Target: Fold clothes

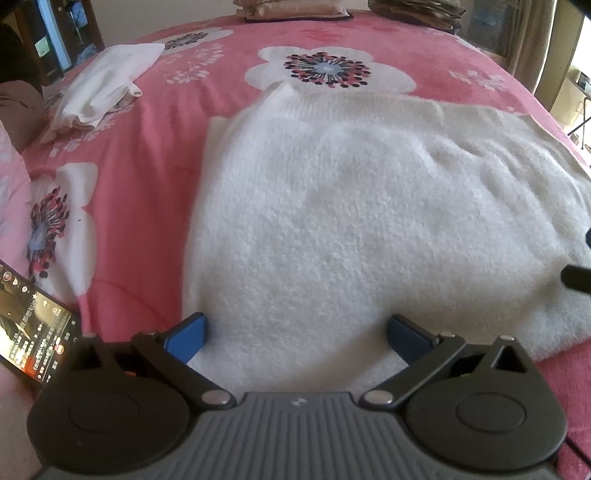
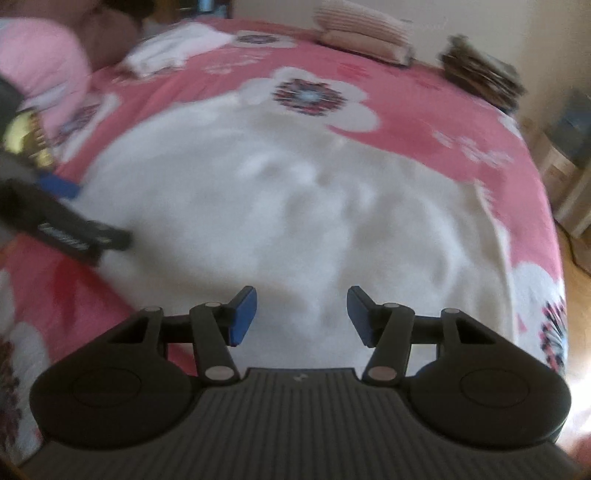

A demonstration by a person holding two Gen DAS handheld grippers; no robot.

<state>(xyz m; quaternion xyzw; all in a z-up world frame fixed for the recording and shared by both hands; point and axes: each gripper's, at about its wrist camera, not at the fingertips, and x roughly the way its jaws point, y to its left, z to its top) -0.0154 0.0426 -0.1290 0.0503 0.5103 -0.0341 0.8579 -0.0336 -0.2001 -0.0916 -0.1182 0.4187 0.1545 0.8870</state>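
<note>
Your left wrist picture is mostly sharp. Soft daylight comes in from the bright window [image 1: 578,74] at the far right, and it glares white there. The white sweater [image 1: 369,221] looks very bright, so its fuzz is hard to see in places. Shadows are soft and pale.

Your right wrist picture is blurry all over. The sweater [image 2: 295,206] is a smeared white blob, and the pillow [image 2: 364,35] at the back is fuzzy. Both pictures bend at the edges, so the bed [image 1: 155,184] looks round like a ball.
</note>
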